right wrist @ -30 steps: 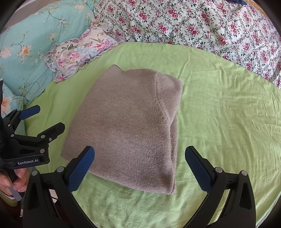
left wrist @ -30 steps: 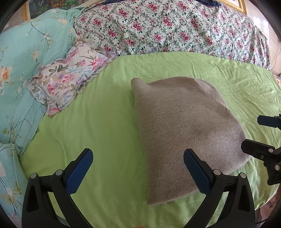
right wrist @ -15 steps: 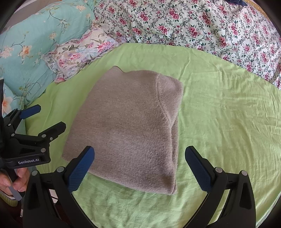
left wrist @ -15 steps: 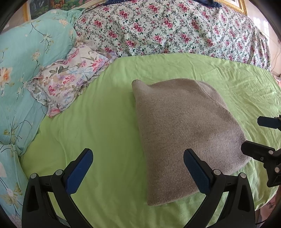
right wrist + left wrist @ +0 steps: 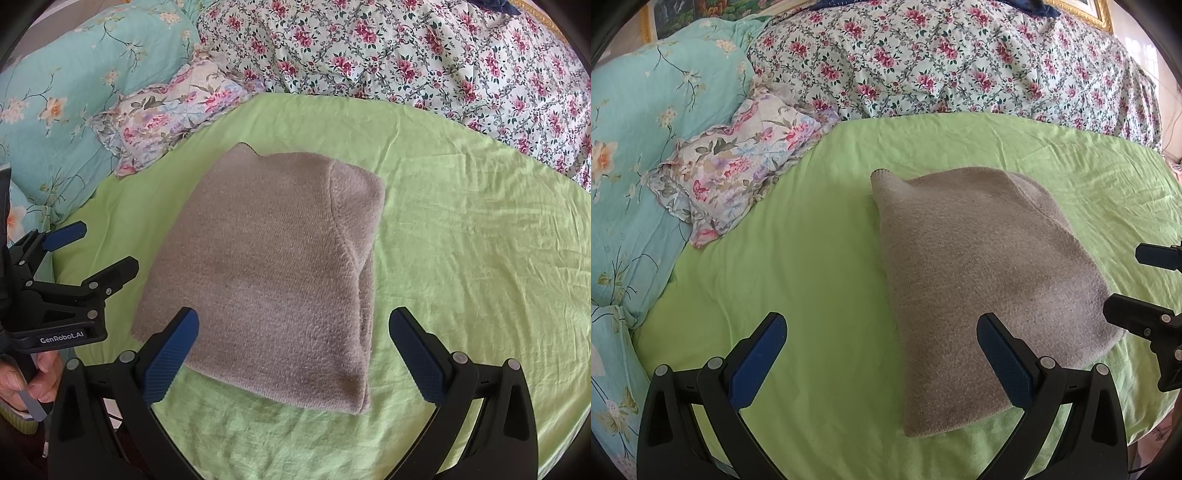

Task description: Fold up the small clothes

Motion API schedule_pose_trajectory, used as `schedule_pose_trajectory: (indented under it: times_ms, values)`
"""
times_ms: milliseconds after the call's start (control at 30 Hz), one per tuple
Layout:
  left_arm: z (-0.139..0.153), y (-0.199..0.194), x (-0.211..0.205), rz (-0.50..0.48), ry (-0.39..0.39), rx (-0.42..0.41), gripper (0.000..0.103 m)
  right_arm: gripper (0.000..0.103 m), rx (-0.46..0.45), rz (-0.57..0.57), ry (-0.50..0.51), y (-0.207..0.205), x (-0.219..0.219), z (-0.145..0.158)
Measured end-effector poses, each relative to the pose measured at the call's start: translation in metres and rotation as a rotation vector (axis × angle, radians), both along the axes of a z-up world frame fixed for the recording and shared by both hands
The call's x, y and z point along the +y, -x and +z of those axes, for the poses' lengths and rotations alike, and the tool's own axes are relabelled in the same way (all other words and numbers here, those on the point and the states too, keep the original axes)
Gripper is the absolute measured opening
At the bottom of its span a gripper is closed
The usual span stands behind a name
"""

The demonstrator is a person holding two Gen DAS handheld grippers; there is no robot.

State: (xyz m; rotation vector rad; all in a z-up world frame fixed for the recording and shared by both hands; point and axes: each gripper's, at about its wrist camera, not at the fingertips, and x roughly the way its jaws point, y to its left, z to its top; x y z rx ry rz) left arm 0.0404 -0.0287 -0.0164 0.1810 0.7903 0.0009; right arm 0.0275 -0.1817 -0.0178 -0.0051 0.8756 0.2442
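Left wrist view: left gripper (image 5: pixel 881 354) had its jaws spread wide, holding nothing, hovering over the near part of the green sheet (image 5: pixel 798 266). Blue pads (image 5: pixel 757 360) faced inward; the right-hand pad sat over the near edge of the grey knit garment (image 5: pixel 982 280), contact could not be told.

The garment lay folded into a rough rectangle on the sheet, right of centre in this view, a small corner flap sticking up at its far left. Near edge was a clean fold line; far right corner was rounded.

Right gripper (image 5: pixel 1123 284) showed at the right edge of this view, just beside the garment's right side, jaws parted, nothing between them.

Right wrist view: right gripper (image 5: pixel 293 350) was also wide open and empty. Same garment (image 5: pixel 266 266) sat centred between and beyond its fingers, the left pad over the near left corner. A seam ran down the right part of the garment, with a doubled layer along the right edge.

Left gripper (image 5: pixel 107 247) appeared at the left edge here, jaws apart, tips just beside the garment's left edge, not touching it as far as I could tell. A hand (image 5: pixel 26 380) gripped its handle at lower left.

Behind: a small floral pillow (image 5: pixel 173 110) at the sheet's far left corner, a teal flowered pillow (image 5: pixel 74 92) left of it, a pink-floral quilt (image 5: pixel 424 62) across the back. A framed picture (image 5: pixel 1078 9) was partly visible at the top.
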Motion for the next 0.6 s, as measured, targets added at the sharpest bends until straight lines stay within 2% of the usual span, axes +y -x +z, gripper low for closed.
schedule_pose_trajectory:
  times_ms: [600]
  values:
    - [0.002, -0.013, -0.004, 0.009, 0.009, -0.001, 0.103, 0.103, -0.009, -0.012, -0.018, -0.015, -0.005, 0.008]
